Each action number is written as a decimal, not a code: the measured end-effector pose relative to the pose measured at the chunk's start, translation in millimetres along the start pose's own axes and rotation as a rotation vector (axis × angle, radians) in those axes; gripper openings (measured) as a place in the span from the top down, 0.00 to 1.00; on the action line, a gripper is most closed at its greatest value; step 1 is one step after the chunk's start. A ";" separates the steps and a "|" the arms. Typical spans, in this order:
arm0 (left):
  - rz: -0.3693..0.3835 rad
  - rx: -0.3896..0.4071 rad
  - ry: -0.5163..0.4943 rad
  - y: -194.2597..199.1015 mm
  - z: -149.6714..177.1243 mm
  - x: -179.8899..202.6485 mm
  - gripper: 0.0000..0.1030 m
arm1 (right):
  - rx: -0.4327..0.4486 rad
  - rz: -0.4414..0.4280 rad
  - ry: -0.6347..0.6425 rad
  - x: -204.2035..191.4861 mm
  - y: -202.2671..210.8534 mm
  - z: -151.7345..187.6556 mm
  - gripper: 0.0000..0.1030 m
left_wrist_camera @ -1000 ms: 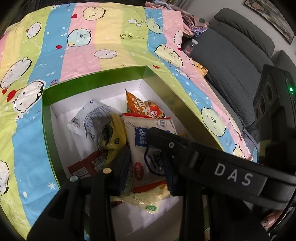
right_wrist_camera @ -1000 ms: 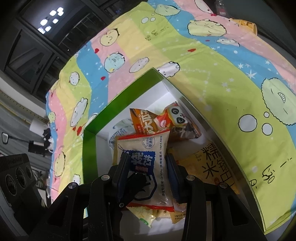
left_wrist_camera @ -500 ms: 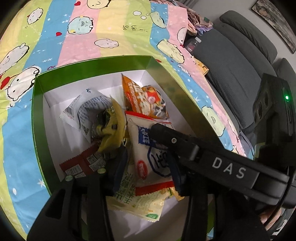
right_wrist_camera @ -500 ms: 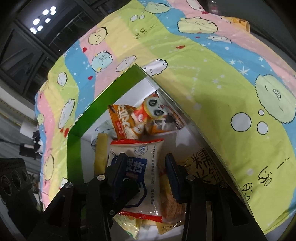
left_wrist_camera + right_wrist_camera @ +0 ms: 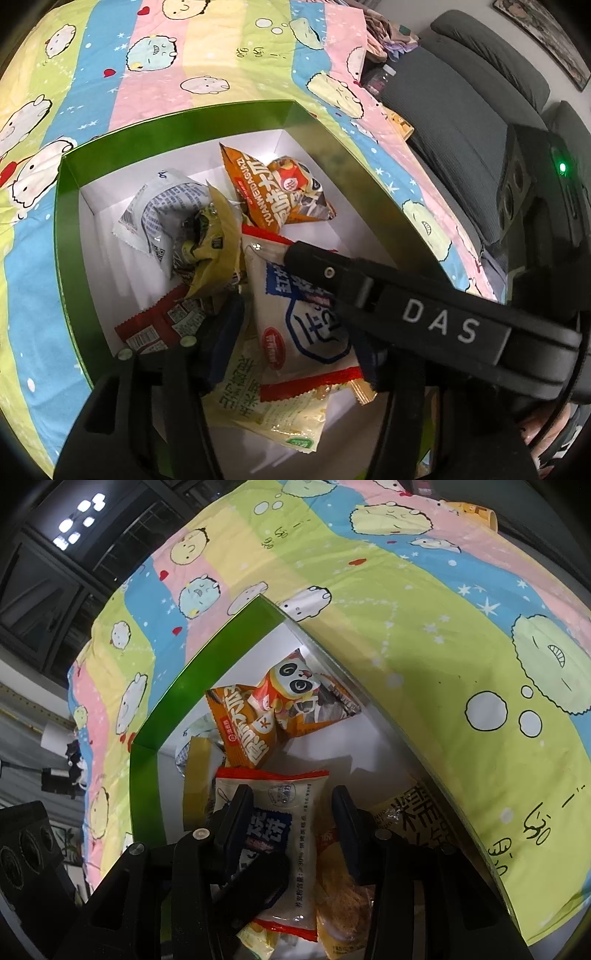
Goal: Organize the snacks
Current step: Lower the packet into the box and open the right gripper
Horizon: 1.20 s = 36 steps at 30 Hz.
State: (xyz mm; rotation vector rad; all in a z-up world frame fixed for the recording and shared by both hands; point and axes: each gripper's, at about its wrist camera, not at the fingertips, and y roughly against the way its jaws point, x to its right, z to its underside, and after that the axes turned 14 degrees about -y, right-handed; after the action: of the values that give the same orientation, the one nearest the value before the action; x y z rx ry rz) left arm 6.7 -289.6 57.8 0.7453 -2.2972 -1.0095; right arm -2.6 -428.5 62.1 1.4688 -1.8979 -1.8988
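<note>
Several snack packets lie heaped in the green-rimmed white cardboard box (image 5: 177,122) that sits on the pastel striped cartoon bedsheet (image 5: 147,48). On top of the heap is the white pillow-pack with red sealed ends and a blue label (image 5: 295,805). Both tools hang over it, the left gripper (image 5: 299,332) and the right gripper (image 5: 291,812), each with its jaws spread to either side of the pack and nothing pinched between them. From the left wrist view, one black finger of the right tool crosses above the pack.

The risk I'd guess at is the crowding: two tools over one slippery film packet could knock fingers together, or a closing jaw could catch the pale yellow rice-snack bag (image 5: 266,410) underneath and drag it along. The pack is puffy too, so a hard squeeze might pop it.

Its long axis runs roughly along the line of the fingers, one red seam toward the orange panda-printed seed bag (image 5: 280,712) at the far corner, the other toward the tools.
</note>
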 end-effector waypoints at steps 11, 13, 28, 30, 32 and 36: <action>0.002 0.002 0.000 0.2 0.0 -0.3 0.44 | -0.001 -0.001 0.000 -0.1 -0.1 -0.1 0.55; 0.002 0.001 0.000 0.1 0.0 -0.2 0.44 | -0.001 -0.001 -0.002 0.0 0.0 0.1 0.55; 0.000 0.002 0.002 -0.4 0.2 0.7 0.44 | -0.009 -0.001 -0.007 0.4 -0.9 -0.3 0.51; 0.000 0.002 0.001 -0.3 0.3 0.4 0.44 | -0.008 -0.002 -0.008 0.5 -1.1 0.0 0.51; 0.000 0.002 0.001 -0.3 0.3 0.5 0.44 | -0.009 -0.002 -0.008 0.5 -1.1 -0.3 0.51; 0.000 0.001 0.001 -0.2 0.5 0.5 0.44 | -0.009 -0.002 -0.009 0.6 -1.2 -0.1 0.51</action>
State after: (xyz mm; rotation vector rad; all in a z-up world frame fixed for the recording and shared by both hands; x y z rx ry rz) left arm 6.1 -289.8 57.4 0.7464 -2.2975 -1.0075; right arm -2.2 -428.7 60.8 1.4630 -1.8895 -1.9160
